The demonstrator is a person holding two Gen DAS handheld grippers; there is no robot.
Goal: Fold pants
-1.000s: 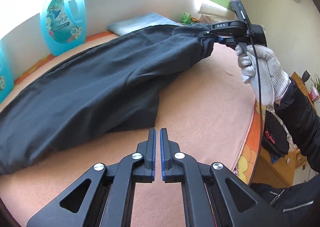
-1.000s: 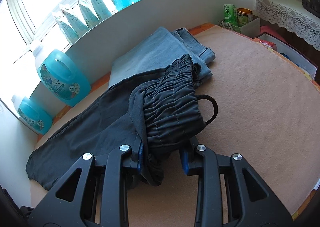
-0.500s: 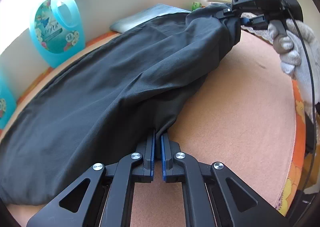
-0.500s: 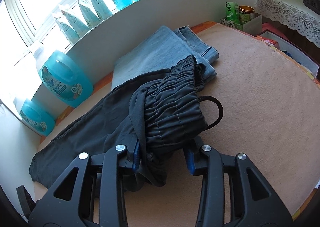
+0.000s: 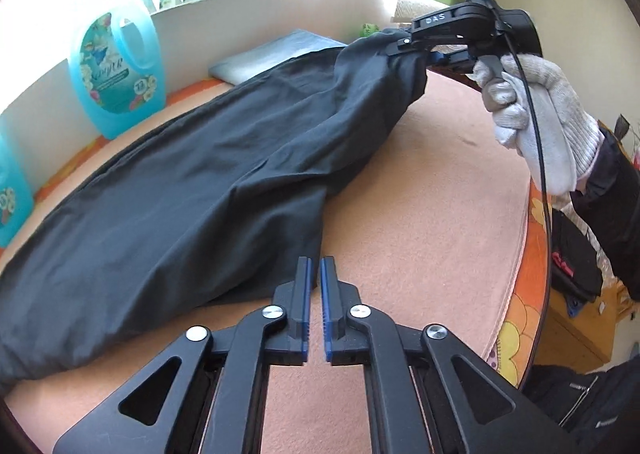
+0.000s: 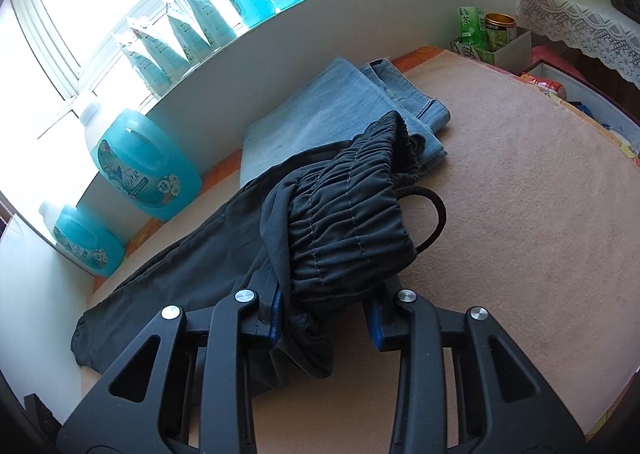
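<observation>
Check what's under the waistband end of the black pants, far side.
The black pants, waistband shut in the right tool, overlap folded blue jeans near the sill. How far the jeans run beneath is covered. Elsewhere, only the tan blanket shows.

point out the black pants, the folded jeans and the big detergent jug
black pants (image 6: pixel 352 222), right wrist view, gathered elastic waistband
folded jeans (image 6: pixel 332 106), right wrist view, flat top face
detergent jug (image 5: pixel 116 70), left wrist view, front label
</observation>
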